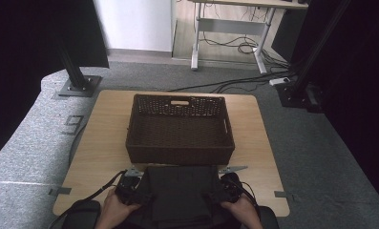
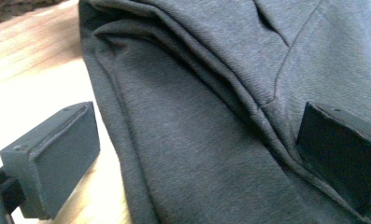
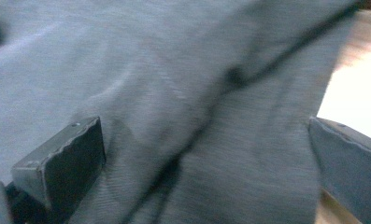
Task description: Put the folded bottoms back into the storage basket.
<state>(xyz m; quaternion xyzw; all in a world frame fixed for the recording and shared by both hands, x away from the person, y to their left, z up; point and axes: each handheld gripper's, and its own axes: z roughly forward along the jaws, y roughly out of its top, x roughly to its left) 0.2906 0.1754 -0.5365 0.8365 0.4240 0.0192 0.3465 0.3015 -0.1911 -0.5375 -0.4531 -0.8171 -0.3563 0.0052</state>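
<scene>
Folded dark garment (image 1: 180, 193): left gripper (image 2: 192, 154) and right gripper (image 3: 206, 163) jaws spread wide astride its side edges; basket (image 1: 180, 153) just beyond; bare surface (image 1: 106, 138) outside.

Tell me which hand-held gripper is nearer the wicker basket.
Neither clearly: they look level. The left hand-held gripper sits by the folded dark garment's left edge, the right hand-held gripper by its right edge, both just on the near side of the basket.

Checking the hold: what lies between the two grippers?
The folded dark grey garment spans between the left gripper and the right gripper, seen in the high view.
</scene>
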